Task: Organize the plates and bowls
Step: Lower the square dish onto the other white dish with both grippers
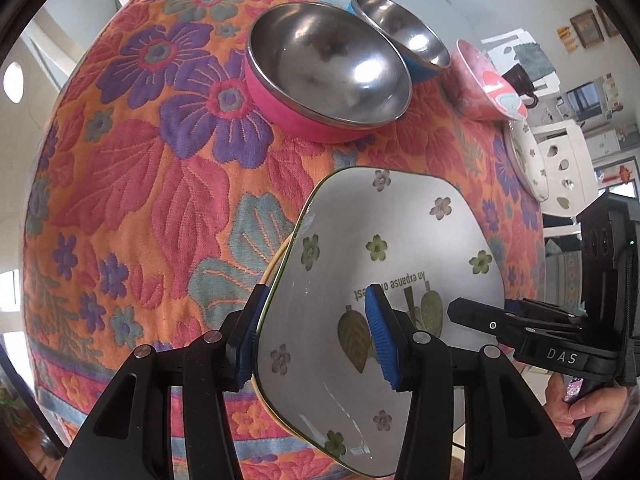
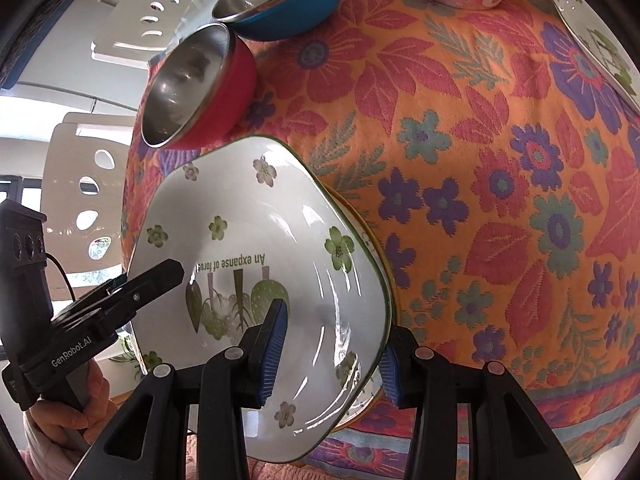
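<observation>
Plate: the white flowered plate [image 1: 380, 280] is sitting over a yellow-rimmed dish [image 1: 276, 264] at the floral tablecloth's [image 1: 140, 200] near edge.
Grippers: left gripper [image 1: 316, 336] and right gripper [image 2: 332, 352] are each clamping opposite rims.
Risk: uneven pull could be tipping it (glazed, slippery) into the pink steel bowl [image 1: 324, 72].

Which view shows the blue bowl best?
The right wrist view: the blue bowl shows its steel inside and most of its blue wall, only the top cut off. In the left wrist view the pink bowl hides most of its blue wall.
</observation>
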